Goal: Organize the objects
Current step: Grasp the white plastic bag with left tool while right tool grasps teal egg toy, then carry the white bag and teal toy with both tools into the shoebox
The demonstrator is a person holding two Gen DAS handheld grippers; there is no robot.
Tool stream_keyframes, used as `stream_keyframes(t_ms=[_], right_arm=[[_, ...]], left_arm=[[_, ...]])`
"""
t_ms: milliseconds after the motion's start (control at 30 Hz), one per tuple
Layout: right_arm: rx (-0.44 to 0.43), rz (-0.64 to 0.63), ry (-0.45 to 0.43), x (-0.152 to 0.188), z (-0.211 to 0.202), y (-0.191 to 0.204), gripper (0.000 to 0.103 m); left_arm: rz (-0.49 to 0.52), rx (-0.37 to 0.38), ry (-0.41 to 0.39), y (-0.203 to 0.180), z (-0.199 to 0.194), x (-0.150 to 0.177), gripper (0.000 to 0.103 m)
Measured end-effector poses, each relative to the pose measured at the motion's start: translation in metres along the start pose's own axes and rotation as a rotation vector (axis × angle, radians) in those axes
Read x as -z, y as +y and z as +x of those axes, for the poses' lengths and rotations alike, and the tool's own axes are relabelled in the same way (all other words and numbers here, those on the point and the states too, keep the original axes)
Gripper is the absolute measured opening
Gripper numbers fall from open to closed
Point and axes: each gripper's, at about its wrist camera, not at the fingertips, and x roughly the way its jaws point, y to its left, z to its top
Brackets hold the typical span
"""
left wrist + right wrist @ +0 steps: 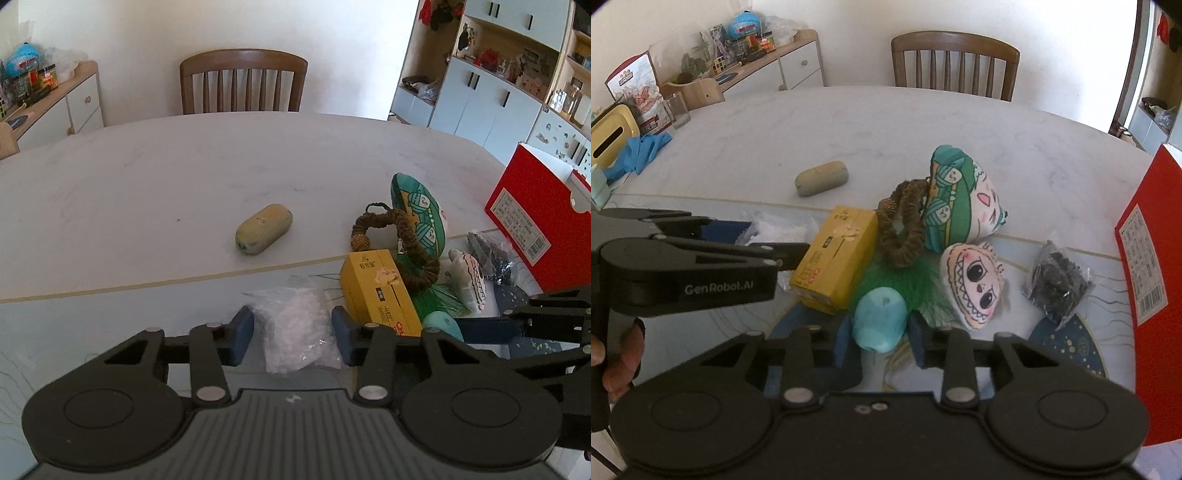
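Here, left gripper (291, 334) sat open around crinkly clear plastic bag (299, 325), low middle. Right gripper (877, 338) open around soft teal lump (881, 319), low middle. Slippery bag could slide out; lump might bump yellow cardboard box (836, 254).

low wrist views, shared table (147, 177) clutter

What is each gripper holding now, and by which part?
Neither hold is certain. The left gripper straddles the clear plastic bag across its middle; the right gripper straddles the turquoise foam piece at its sides. Contact cannot be told.
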Motion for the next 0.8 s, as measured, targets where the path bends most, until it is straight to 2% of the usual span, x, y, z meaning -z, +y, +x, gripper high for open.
stream_keyframes(t_ms=[167, 400, 633, 800], right_arm=[[-0.002, -0.007, 0.002, 0.001, -0.005, 0.000, 0.030], [-0.004, 0.007, -0.016, 0.005, -0.024, -0.003, 0.030], [-0.016, 0.025, -0.054, 0.011, -0.054, -0.007, 0.030], [-0.023, 0.029, -0.082, 0.012, -0.084, -0.009, 0.030]], left_arm=[[0.009, -0.002, 0.014, -0.003, -0.003, -0.001, 0.037], [-0.019, -0.010, 0.015, -0.004, -0.020, 0.003, 0.035], [-0.059, 0.007, -0.022, -0.005, -0.057, 0.004, 0.035], [-0.061, 0.038, -0.032, -0.020, -0.084, -0.002, 0.035]])
